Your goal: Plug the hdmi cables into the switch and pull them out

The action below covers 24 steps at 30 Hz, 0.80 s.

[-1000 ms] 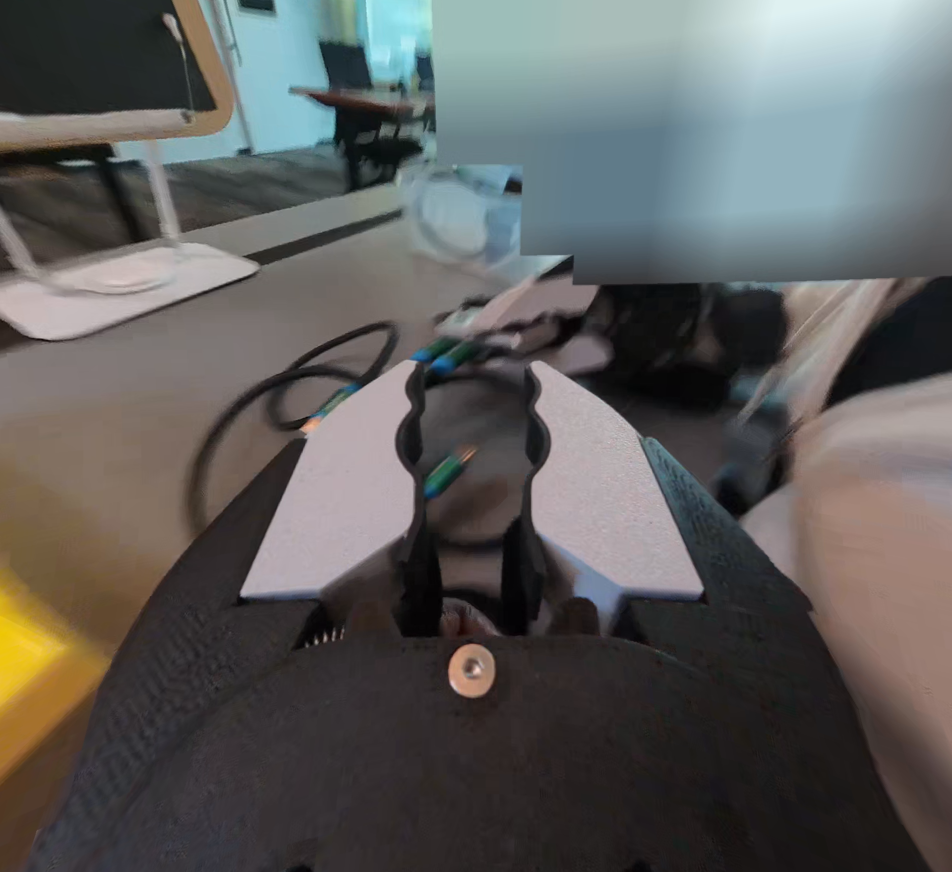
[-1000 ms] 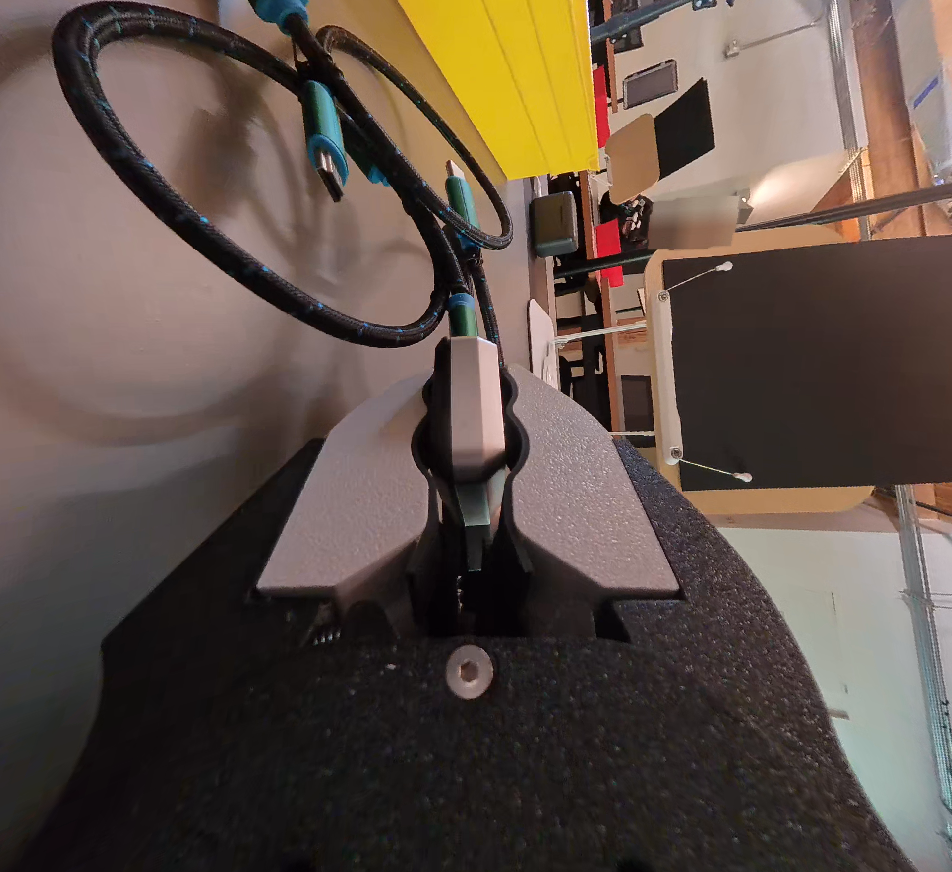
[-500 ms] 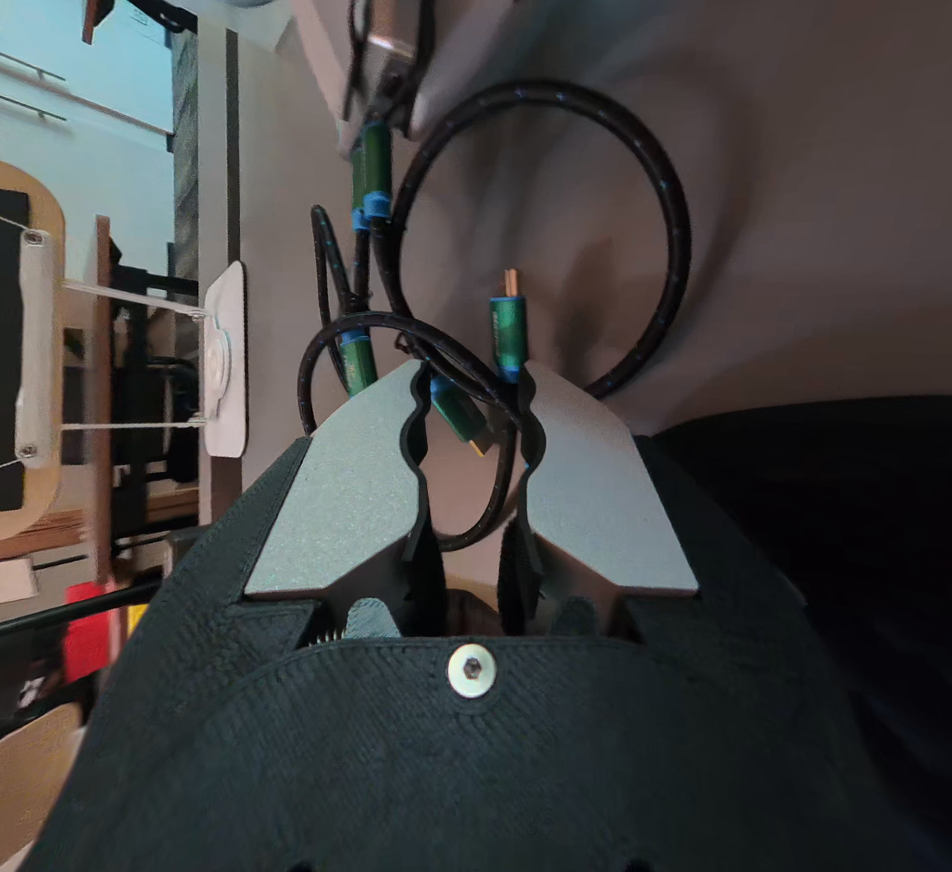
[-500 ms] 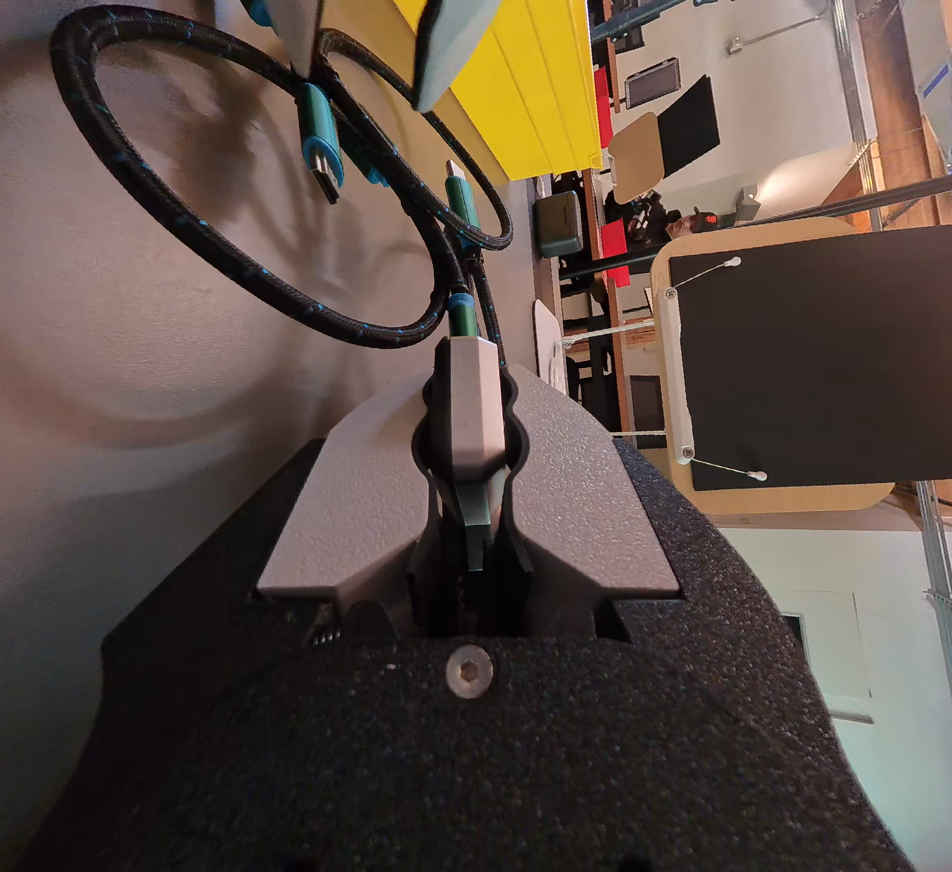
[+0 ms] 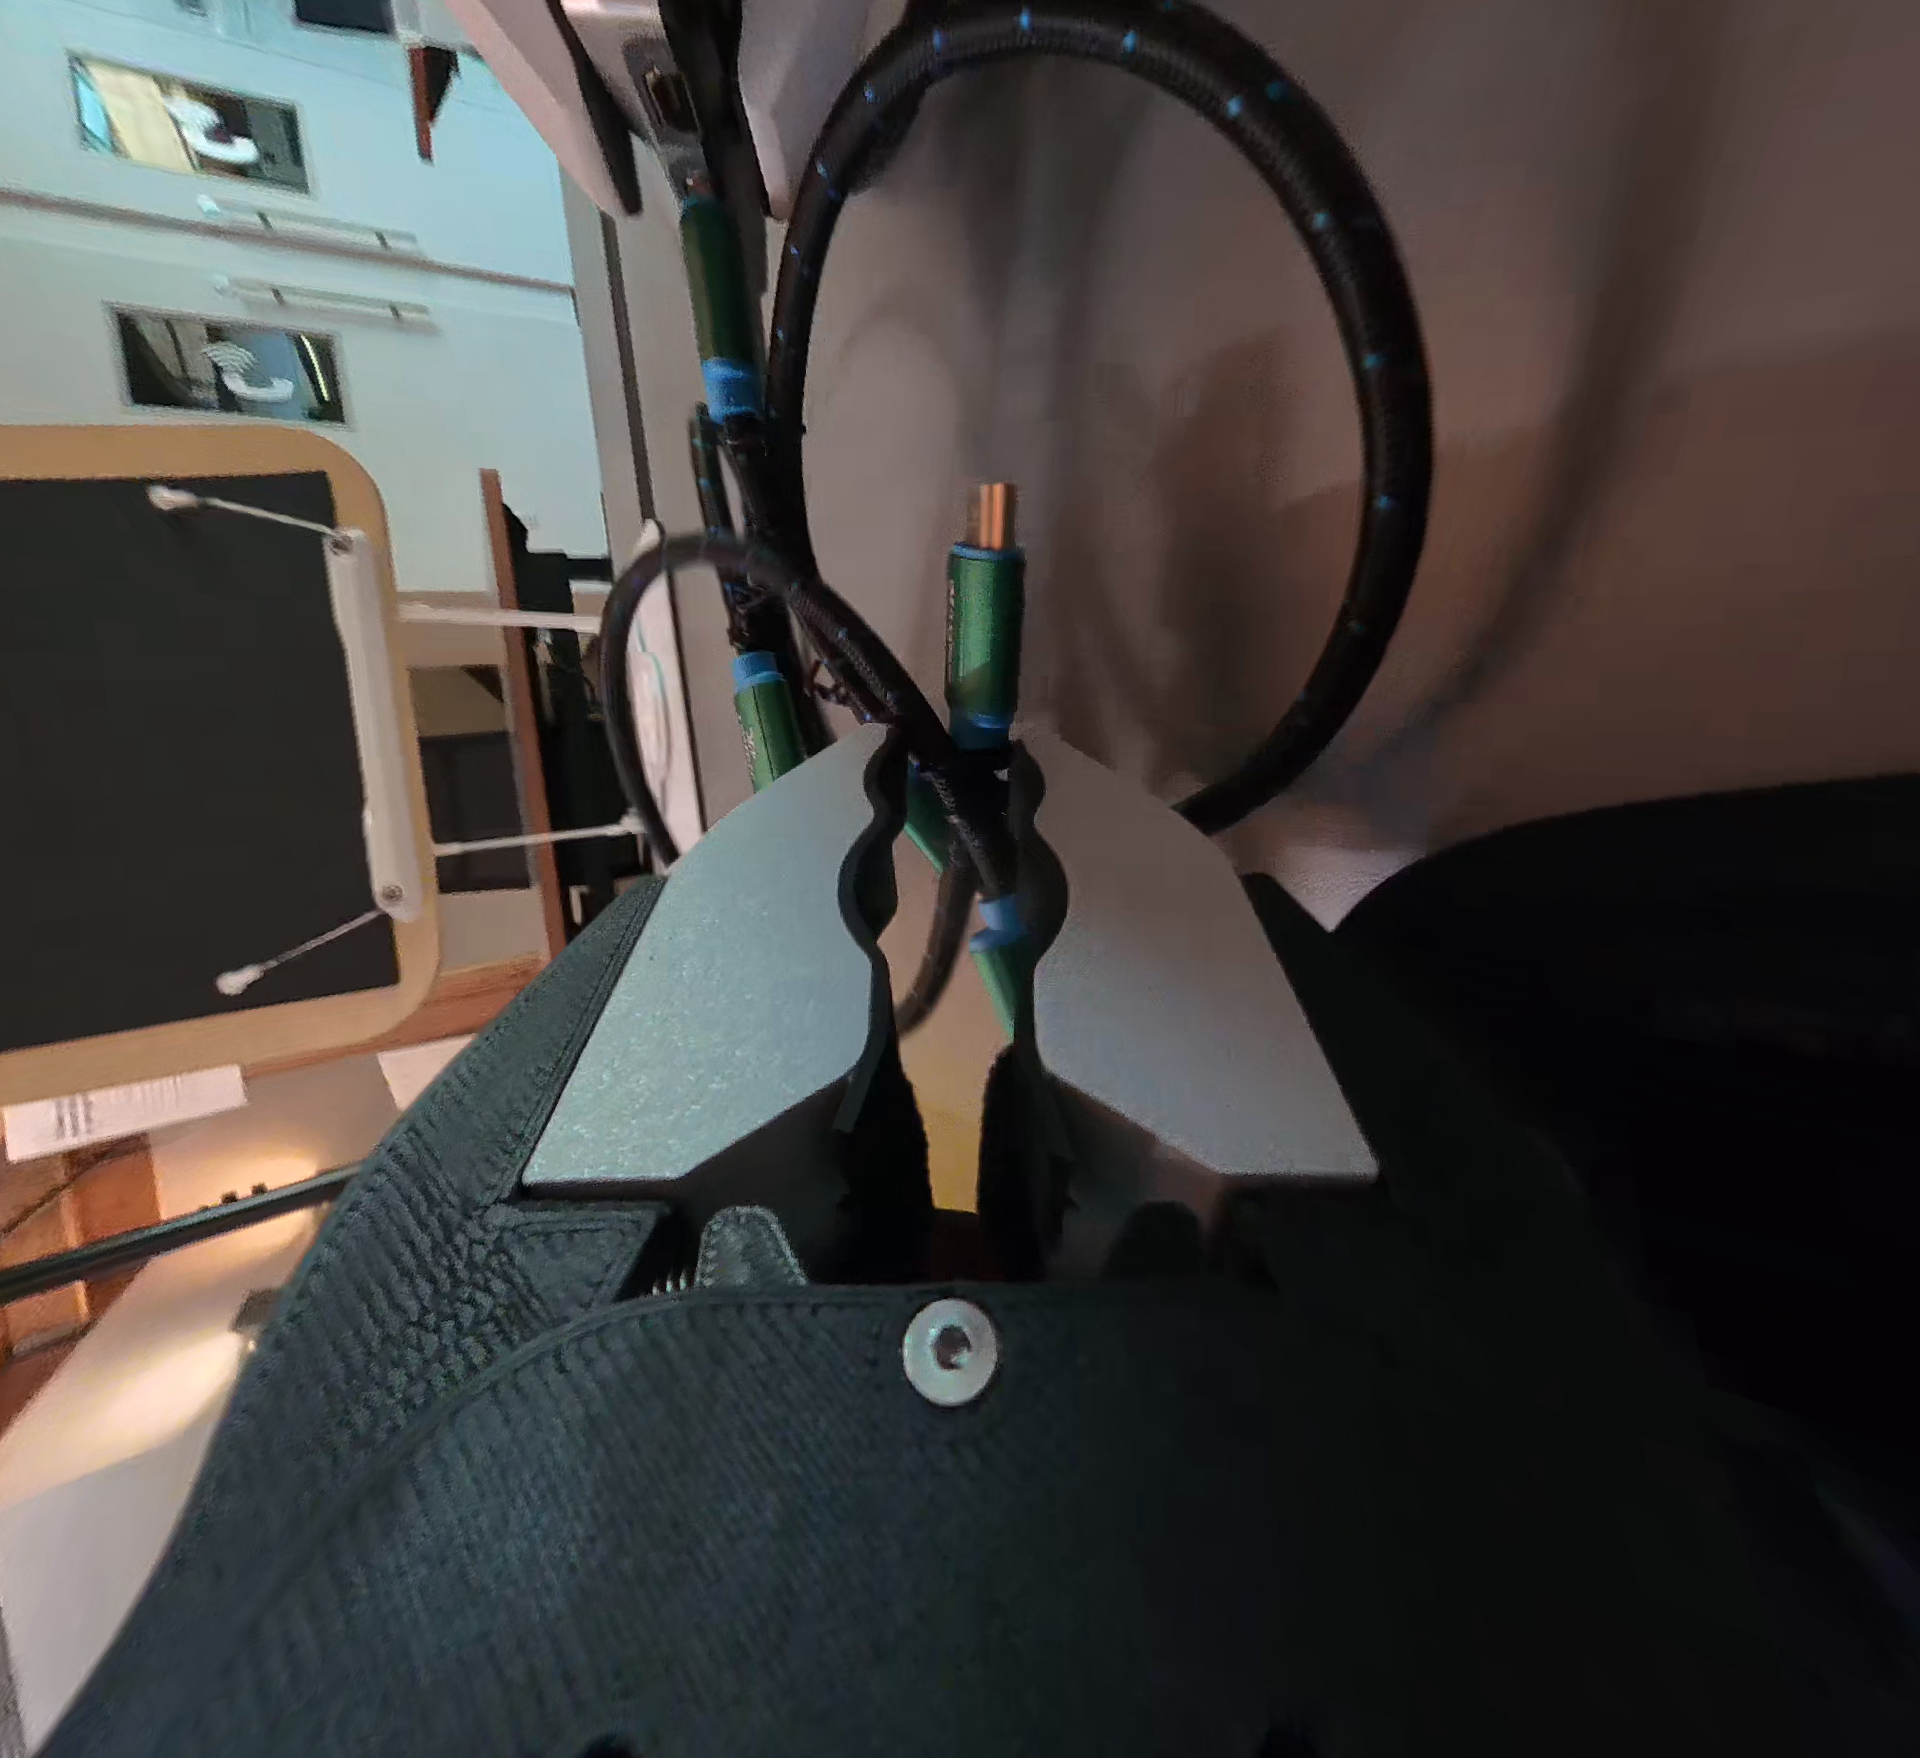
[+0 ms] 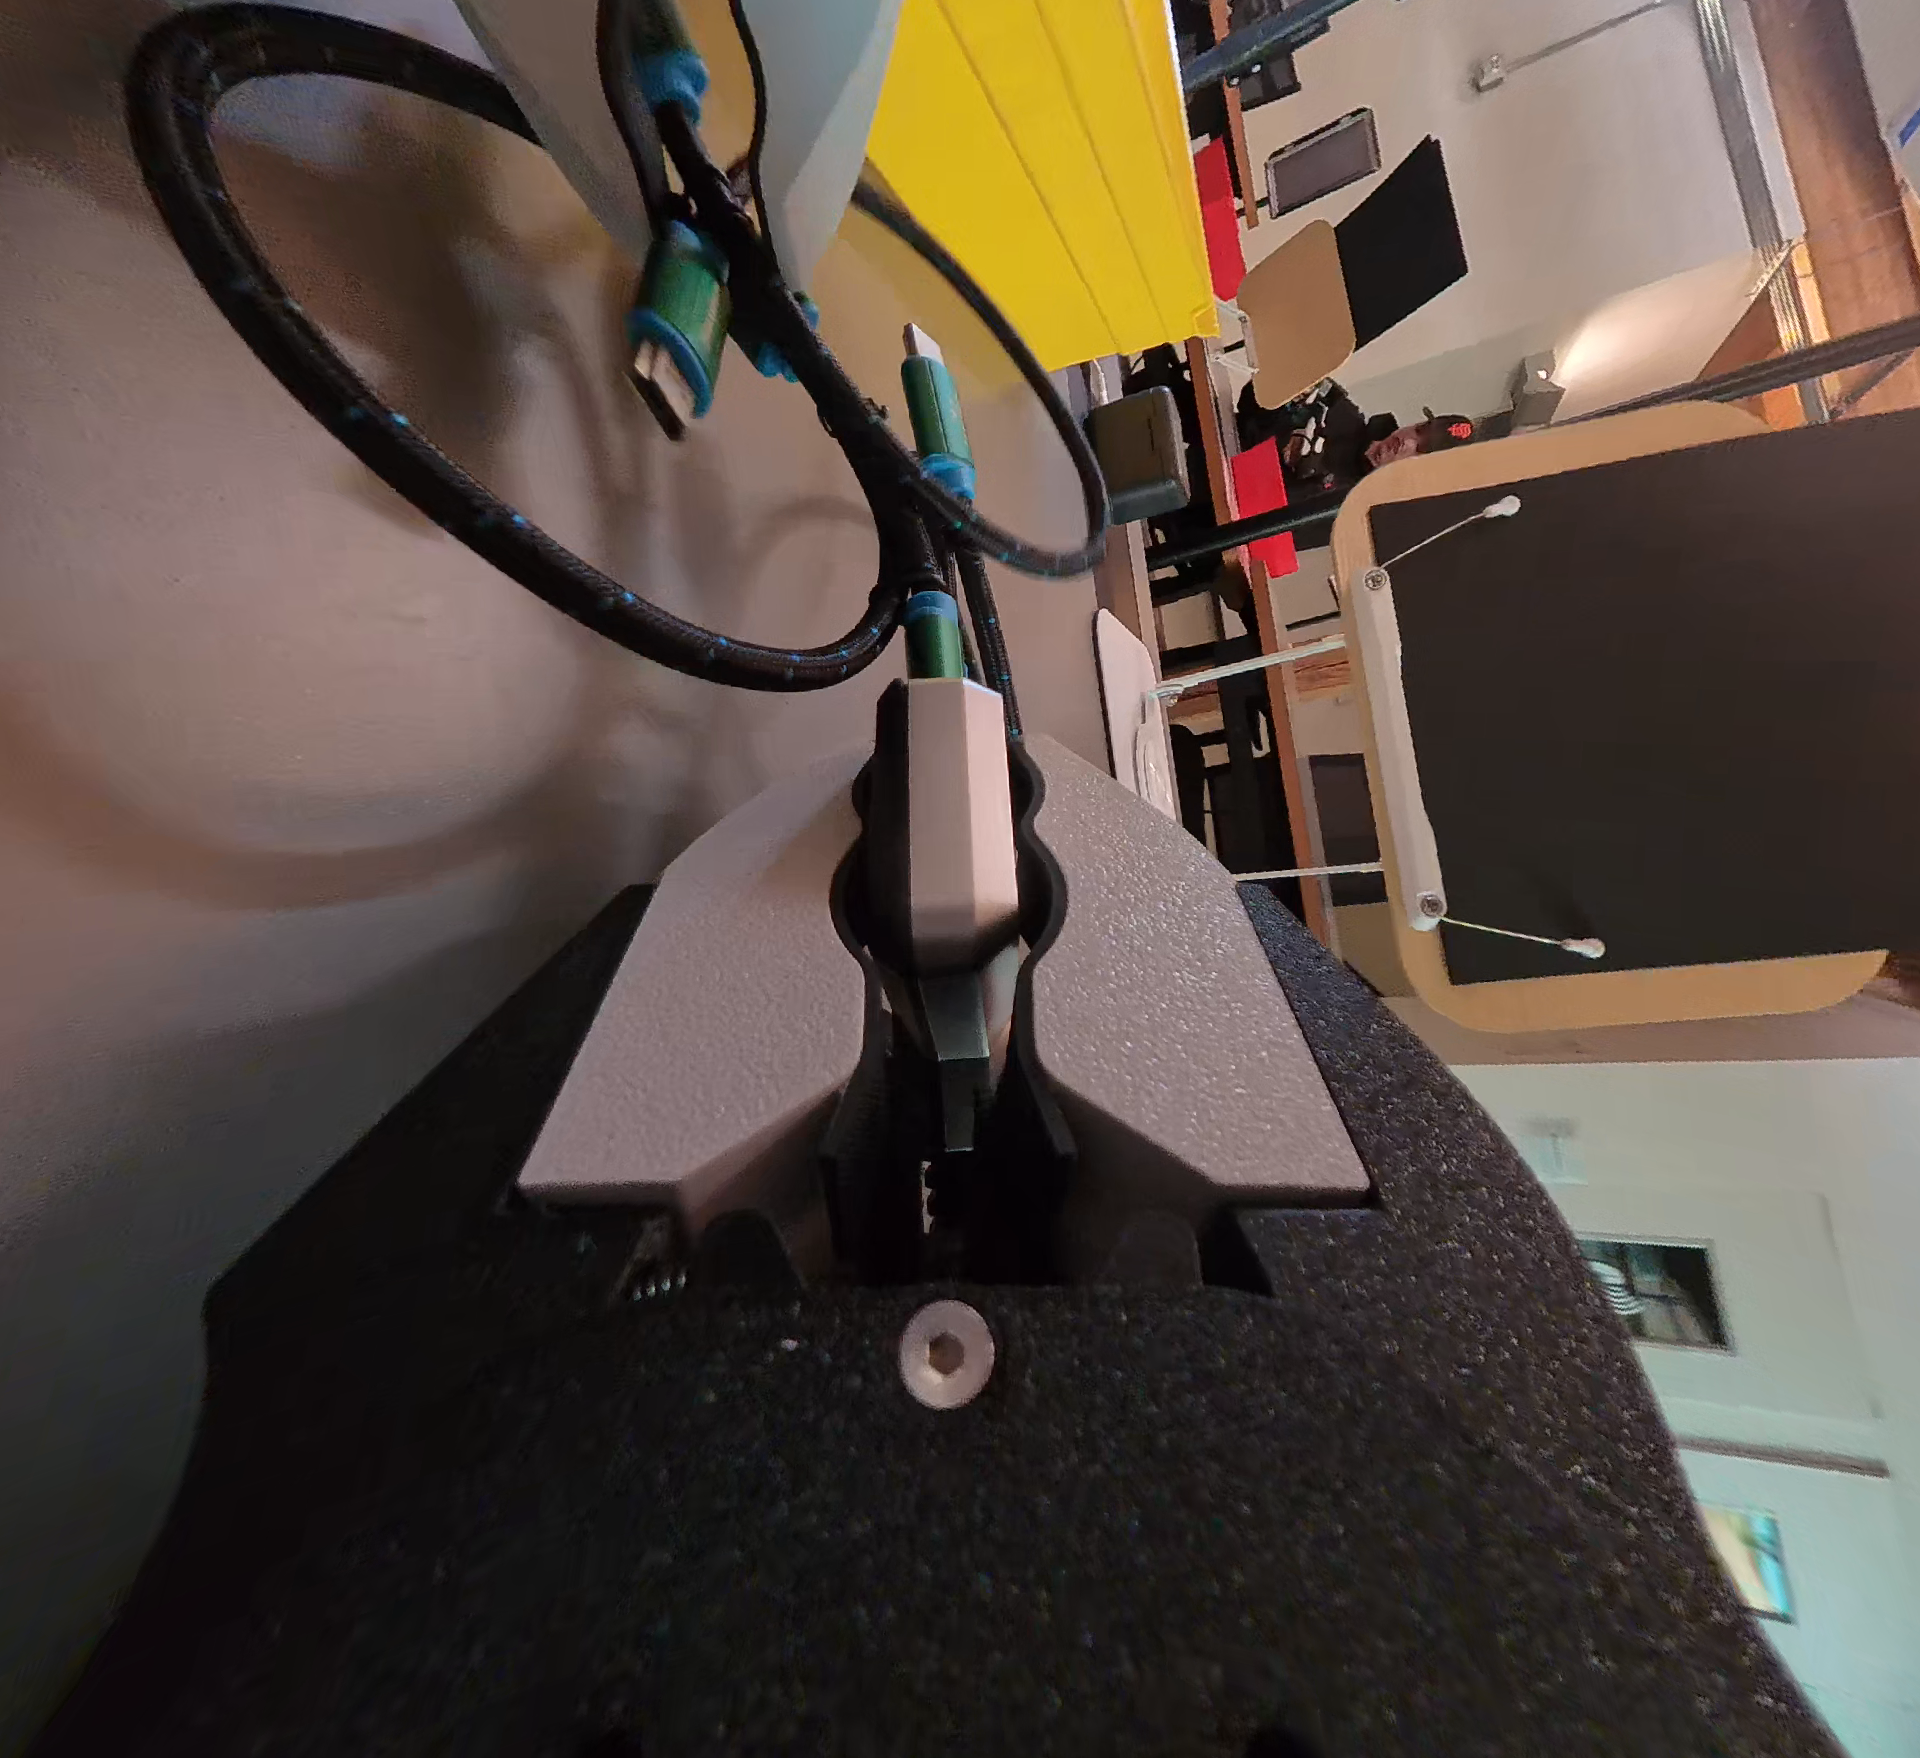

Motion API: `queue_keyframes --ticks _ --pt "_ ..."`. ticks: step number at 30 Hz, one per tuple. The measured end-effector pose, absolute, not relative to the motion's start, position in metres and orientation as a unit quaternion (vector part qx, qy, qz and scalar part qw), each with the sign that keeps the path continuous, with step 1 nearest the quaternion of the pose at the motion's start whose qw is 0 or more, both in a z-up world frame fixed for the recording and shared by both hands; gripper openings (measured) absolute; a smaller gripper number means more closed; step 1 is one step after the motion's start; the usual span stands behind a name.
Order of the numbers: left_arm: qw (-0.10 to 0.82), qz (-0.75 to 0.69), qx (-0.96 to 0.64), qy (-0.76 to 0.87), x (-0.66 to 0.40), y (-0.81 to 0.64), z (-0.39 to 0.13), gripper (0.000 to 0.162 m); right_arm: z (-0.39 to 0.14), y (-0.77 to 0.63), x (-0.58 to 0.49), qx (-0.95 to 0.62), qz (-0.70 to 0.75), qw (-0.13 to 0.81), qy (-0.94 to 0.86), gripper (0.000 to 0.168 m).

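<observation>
My right gripper (image 6: 951, 763) is shut on the small grey switch (image 6: 961, 835), held edge-on; a green HDMI plug (image 6: 935, 648) sits in its far end. The switch also shows at the top of the left wrist view (image 5: 623, 15) with that plug (image 5: 717, 295). My left gripper (image 5: 954, 763) is open, its jaws narrowed around another green plug (image 5: 1000, 960) and a black braided cable (image 5: 935, 804). A loose plug with a bare metal tip (image 5: 982, 628) lies just beyond my left fingertips. The left gripper's fingers (image 6: 831, 46) show at the top of the right wrist view.
The braided cables loop (image 5: 1382, 461) over the grey table (image 5: 1558, 254). A yellow bin (image 6: 1039, 98) stands beside them. A black board in a tan frame (image 6: 1662, 721) on a white stand is at the table's edge. Both views are rolled sideways.
My left gripper has rolled onto its side and moved in over the cables, and its jaws have narrowed around a green plug. My right gripper still holds the switch, almost unmoved.
</observation>
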<state>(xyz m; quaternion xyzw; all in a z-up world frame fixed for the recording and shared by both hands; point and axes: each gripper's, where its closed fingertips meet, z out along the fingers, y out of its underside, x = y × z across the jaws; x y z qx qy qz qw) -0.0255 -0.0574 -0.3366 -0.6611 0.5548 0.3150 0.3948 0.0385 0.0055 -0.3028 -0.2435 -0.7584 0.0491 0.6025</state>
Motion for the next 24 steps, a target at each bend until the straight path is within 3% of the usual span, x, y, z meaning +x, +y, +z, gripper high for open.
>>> queue_keyframes --ticks 8,14,24 --pt "0.471 0.272 -0.662 0.515 0.01 -0.05 -0.257 0.015 -0.309 -0.002 0.035 -0.235 0.055 0.588 -0.772 0.02" --pt "0.338 0.279 -0.77 0.464 0.009 -0.042 -0.301 0.016 -0.305 -0.007 0.034 -0.233 0.063 0.591 -0.769 0.02" --pt "0.27 0.256 -0.844 0.386 0.014 -0.049 -0.3 0.015 -0.299 -0.017 0.037 -0.172 0.004 0.631 -0.757 0.021"
